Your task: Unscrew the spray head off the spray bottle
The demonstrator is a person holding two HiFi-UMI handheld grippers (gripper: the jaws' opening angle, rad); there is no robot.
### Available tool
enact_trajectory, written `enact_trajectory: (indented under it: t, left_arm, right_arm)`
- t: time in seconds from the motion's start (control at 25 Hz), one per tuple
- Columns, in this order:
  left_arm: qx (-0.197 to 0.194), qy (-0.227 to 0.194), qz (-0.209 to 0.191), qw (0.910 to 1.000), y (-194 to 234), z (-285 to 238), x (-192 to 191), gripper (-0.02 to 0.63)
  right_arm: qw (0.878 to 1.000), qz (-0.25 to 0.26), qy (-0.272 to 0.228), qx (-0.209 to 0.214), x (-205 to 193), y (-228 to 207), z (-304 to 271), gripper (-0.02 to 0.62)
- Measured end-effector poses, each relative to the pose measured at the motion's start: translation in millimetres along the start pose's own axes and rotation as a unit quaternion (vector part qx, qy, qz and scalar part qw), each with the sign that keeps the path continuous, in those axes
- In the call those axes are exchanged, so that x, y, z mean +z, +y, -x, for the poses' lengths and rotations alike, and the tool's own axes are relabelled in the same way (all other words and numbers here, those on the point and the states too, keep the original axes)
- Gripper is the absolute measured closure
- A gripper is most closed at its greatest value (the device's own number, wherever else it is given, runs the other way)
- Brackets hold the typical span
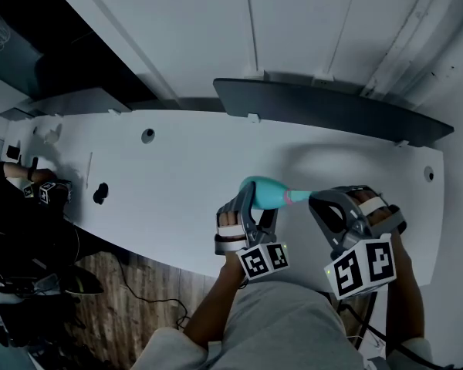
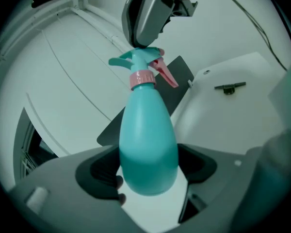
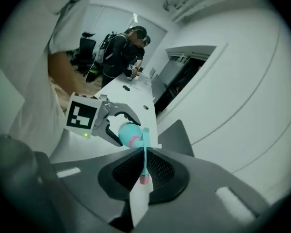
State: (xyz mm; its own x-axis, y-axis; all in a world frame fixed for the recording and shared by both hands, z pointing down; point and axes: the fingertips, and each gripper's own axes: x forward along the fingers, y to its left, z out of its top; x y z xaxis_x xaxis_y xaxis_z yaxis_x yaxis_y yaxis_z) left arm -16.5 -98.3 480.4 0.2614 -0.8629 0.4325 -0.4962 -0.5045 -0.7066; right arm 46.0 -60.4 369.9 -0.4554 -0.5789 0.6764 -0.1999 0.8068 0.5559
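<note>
Working over the white bench point(image 1: 177, 168), you had the left gripper point(image 1: 256, 205) clamped round the belly of the teal spray bottle point(image 1: 264, 191), held in the air, and the right gripper point(image 3: 144, 169) pinched on the spray head point(image 2: 138, 59). Turning well, I judge, meant rolling about the bottle's axis so the pink collar point(image 2: 142, 78) turned while the body stayed locked. The dark panel point(image 1: 332, 110) behind and a small black object point(image 1: 100, 193) lay well apart, blocking nothing.
</note>
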Motion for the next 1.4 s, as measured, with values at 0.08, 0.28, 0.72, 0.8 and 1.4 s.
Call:
enact_trajectory:
  t: [0.08, 0.28, 0.72, 0.8, 1.4]
  left_arm:
    - [-0.005, -0.002, 0.015, 0.9999, -1.6, 1.3, 1.1, 0.238]
    - [-0.014, 0.000, 0.046, 0.9988, -3.2, -0.9, -0.8, 0.238]
    - [0.001, 0.015, 0.093, 0.9956, 10.3, -8.6, -15.5, 0.238]
    - [0.000, 0.011, 0.106, 0.9943, 12.1, -8.6, -14.5, 0.238]
    - [0.017, -0.035, 0.109, 0.9933, 20.5, 2.3, 0.7, 0.239]
  right_arm:
    - [0.999, 0.033, 0.000, -0.021, 2.2, -2.0, 0.3, 0.579]
    - [0.999, 0.010, -0.033, -0.027, 9.6, -2.5, 1.7, 0.580]
    - [0.823, -0.496, -0.258, 0.105, 40.1, -10.6, 26.8, 0.495]
    - [0.808, -0.518, -0.250, 0.129, 37.5, 1.7, 19.3, 0.463]
    - [0.584, -0.737, -0.291, 0.175, 24.2, -14.9, -0.1, 0.321]
